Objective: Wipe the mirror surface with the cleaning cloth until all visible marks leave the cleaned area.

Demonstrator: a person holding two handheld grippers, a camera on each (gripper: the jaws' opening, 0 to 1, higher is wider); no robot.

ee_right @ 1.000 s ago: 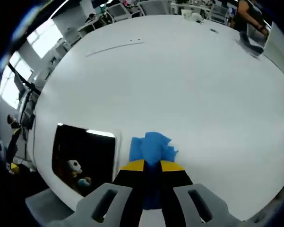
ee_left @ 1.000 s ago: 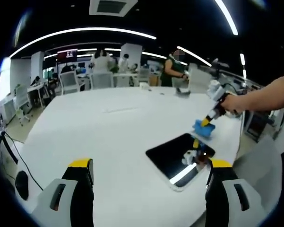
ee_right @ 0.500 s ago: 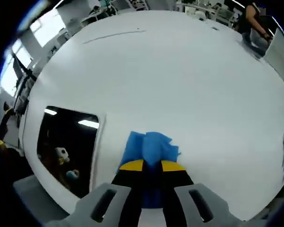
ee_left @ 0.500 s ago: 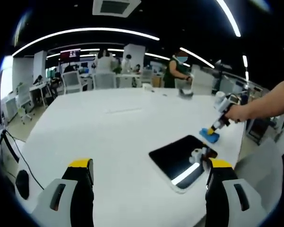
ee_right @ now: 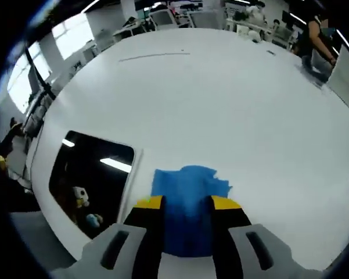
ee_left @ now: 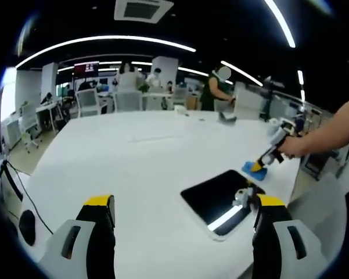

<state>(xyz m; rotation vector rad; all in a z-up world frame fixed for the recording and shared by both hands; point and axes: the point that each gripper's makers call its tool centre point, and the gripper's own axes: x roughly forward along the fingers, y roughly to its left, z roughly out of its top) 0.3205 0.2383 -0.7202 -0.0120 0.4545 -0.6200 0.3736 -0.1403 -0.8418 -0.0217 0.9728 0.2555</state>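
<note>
Blue cleaning cloth (ee_right: 187, 206) lies flat on the white desk (ee_right: 220, 110), just beside the right edge of the mirror (ee_right: 90, 174) and not yet on the glass. In my judgement the step in hand is getting a firm hold of that cloth and carrying it onto the mirror. To do it well I want to take a good bunch of fabric, not just a corner. Then I would slide it sideways over the mirror's rim, press flat, and work in overlapping strokes across the dark surface, keeping mirror and cloth in sight.

My right tongs (ee_right: 187, 202) stand parted, one yellow-tipped jaw on either side of the cloth with the fabric showing between them. They straddle it and seem to rest against it, but they are not pinching it. From the left gripper view I see the right tongs (ee_left: 262, 163) down at the cloth (ee_left: 254, 169) by the mirror's (ee_left: 219, 198) far corner.

My left tongs (ee_left: 179, 204) are spread wide, holding nothing, hovering above the desk short of the mirror.
</note>
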